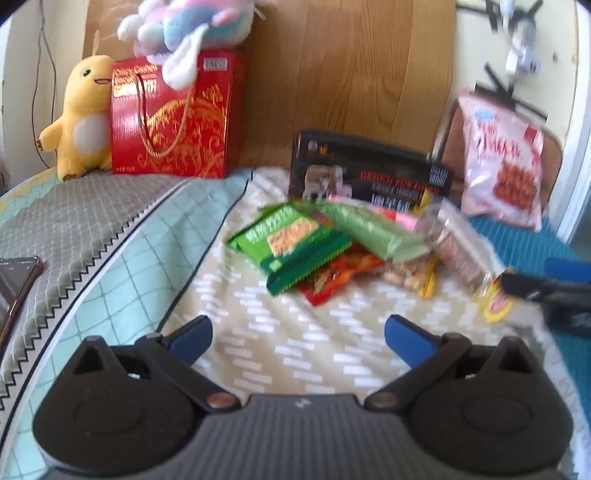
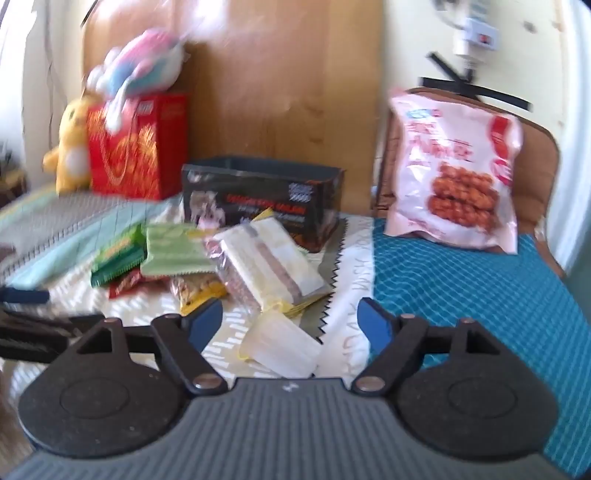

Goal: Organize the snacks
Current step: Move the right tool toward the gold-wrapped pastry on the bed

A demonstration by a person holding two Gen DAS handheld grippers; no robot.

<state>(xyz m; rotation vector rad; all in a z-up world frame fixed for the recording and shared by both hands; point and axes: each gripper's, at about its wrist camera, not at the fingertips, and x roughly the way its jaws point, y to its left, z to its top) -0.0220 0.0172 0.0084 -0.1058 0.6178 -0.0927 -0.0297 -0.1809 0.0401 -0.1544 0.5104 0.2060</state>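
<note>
While both wrist views were blurred, the left gripper (image 1: 298,338) stood with its blue-tipped fingers wide apart over bare beige patterned cloth (image 1: 280,347), nothing between them. The right gripper (image 2: 291,322) was likewise spread open, and a small pale translucent packet (image 2: 280,345) lay on the cloth between its fingers, apparently untouched by either. Just beyond that packet, in the right wrist view, a clear-wrapped pack of wafers (image 2: 266,254) rested tilted on the heap of snacks. Ahead of the left gripper, well apart from its fingers, the heap spread across the cloth: a dark green packet (image 1: 291,245) on top of a red packet (image 1: 338,275), a light green packet (image 1: 373,230) beside them overlapping a clear bag of nuts (image 1: 404,277), with the wafers to the right of those. From the left wrist camera the right gripper's dark fingers showed at the right edge, near a yellow wrapper (image 1: 495,299). Behind the heap stood a black box (image 2: 260,197), open at the top; what it held could not be made out. Farther back on the right, a large pink snack bag (image 2: 456,173) leaned upright against a brown cushion (image 2: 539,177) on a teal cover (image 2: 461,295). Far left, a red gift box (image 1: 177,118) with cord handles stood against the wooden headboard (image 1: 351,70), a pastel plush toy (image 1: 188,29) lying on top and a yellow plush toy (image 1: 79,118) just beside it.
</note>
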